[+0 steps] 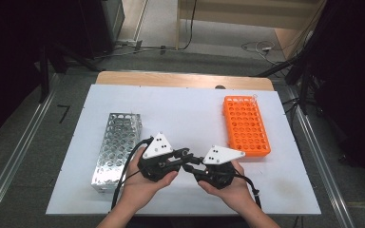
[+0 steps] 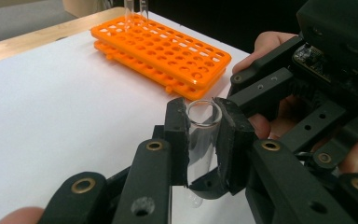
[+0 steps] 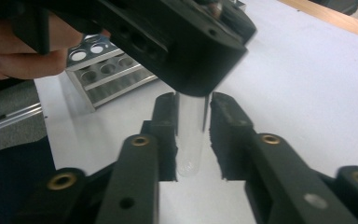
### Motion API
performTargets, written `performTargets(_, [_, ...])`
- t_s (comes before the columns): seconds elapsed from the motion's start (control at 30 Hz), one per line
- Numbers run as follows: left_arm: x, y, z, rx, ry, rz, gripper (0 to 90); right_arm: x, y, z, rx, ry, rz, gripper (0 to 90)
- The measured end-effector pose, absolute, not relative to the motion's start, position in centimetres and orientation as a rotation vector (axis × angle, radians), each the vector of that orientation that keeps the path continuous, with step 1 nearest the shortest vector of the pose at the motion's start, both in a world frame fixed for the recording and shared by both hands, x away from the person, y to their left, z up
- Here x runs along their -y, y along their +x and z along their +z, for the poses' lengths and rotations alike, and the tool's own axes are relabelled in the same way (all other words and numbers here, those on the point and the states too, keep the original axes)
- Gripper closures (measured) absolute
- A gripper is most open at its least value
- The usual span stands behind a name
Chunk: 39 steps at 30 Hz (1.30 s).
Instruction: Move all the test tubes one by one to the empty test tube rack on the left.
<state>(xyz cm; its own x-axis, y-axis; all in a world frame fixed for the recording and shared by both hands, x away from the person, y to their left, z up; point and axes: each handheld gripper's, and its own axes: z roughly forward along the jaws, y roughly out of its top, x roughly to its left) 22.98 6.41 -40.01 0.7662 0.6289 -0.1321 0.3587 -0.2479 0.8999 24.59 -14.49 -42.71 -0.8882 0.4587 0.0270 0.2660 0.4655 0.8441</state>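
A clear glass test tube (image 2: 203, 135) stands upright between the pads of my left gripper (image 2: 204, 122), which is shut on it near its open rim. The tube's rounded lower end (image 3: 190, 149) hangs between the jaws of my right gripper (image 3: 192, 109). Those jaws stand slightly apart from the glass, with a thin gap on the right side. In the high view the two grippers meet tip to tip at the front middle of the white board, left gripper (image 1: 185, 155) and right gripper (image 1: 191, 166). The tube is too small to make out there.
An orange tube rack (image 1: 245, 124) lies at the right of the white board (image 1: 185, 109), with two glass tubes (image 2: 136, 9) at its far corner. A perforated metal rack (image 1: 116, 142) lies at the left. The board's front edge is close under my hands.
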Motion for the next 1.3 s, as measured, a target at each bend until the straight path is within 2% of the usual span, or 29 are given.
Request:
performTargets(0.13, [-6.9,23.3,-39.8,-0.769,1.850,0.320,75.2,15.1,25.0,-42.5,-2.504,0.644,1.421,35.8])
performTargets(0.33, [-8.3,24.0,-39.2,-0.799,1.831,0.356,75.2,16.2,25.7,-42.4,-2.498,0.683,1.427,6.6])
performTargets(0.4, [-8.9,24.3,-39.0,-0.815,1.817,0.368,75.2,16.8,26.0,-42.3,-2.491,0.703,1.440,1.4])
performTargets(0.93, [-15.5,26.6,-37.5,-0.971,1.703,0.516,75.3,20.3,27.7,-42.1,-2.416,0.797,1.454,0.0])
performTargets(1.3, [-18.4,28.4,-37.7,-1.065,1.661,0.606,75.3,21.3,28.1,-42.2,-2.398,0.823,1.441,0.0])
